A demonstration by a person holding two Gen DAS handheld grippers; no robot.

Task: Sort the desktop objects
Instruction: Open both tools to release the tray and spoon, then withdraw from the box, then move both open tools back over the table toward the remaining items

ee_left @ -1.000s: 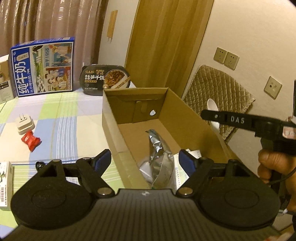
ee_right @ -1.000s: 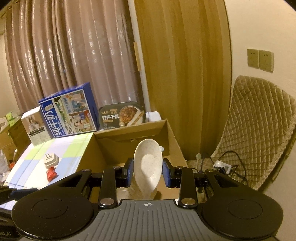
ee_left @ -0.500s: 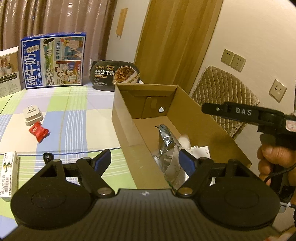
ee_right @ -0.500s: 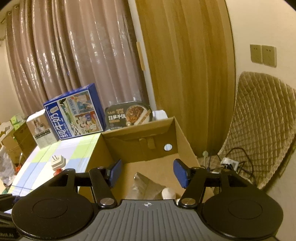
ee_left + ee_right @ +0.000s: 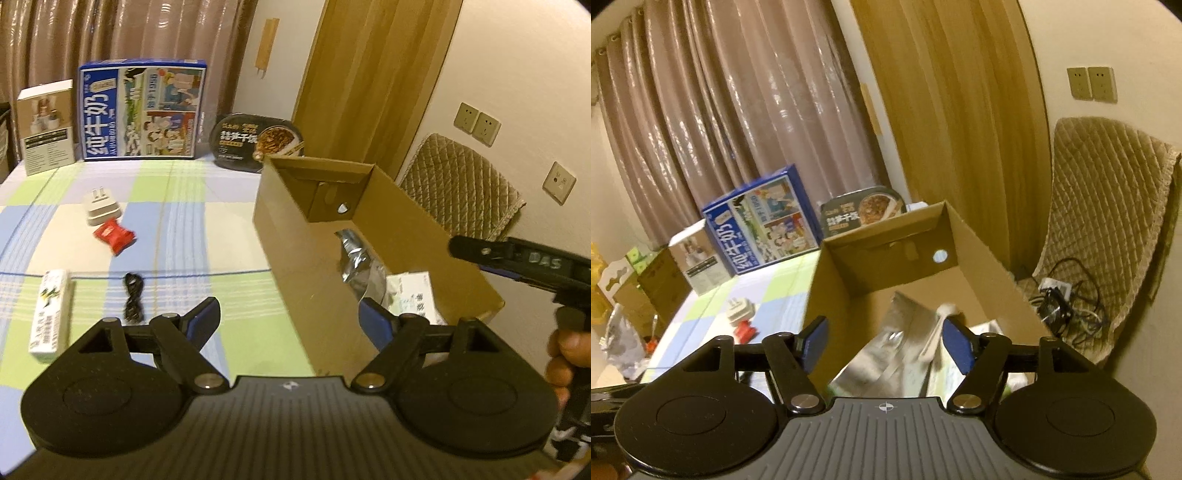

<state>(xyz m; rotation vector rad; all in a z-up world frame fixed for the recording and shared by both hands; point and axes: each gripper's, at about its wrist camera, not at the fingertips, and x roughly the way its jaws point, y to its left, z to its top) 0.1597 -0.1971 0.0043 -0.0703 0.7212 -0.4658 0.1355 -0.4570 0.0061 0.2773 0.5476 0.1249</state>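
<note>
An open cardboard box stands at the table's right side, holding a silver bag and a white carton. A white spoon lies in it, leaning on the bag. Above the box's near end, my right gripper has its jaws opening; the pads touch nothing. My left gripper hovers over the box's left wall and the tablecloth, jaws opening, nothing between them. On the cloth lie a white plug, a red packet, a black cable and a small white-green box.
A blue milk carton, a black instant-meal bowl and a white-brown box stand along the table's far edge before the curtains. A quilted chair with cables on its seat is right of the box. A hand holds the right gripper.
My right gripper opened and let go of the white spoon, which fell into the box. My left gripper swung left, so more of the tablecloth and its objects came into view.
</note>
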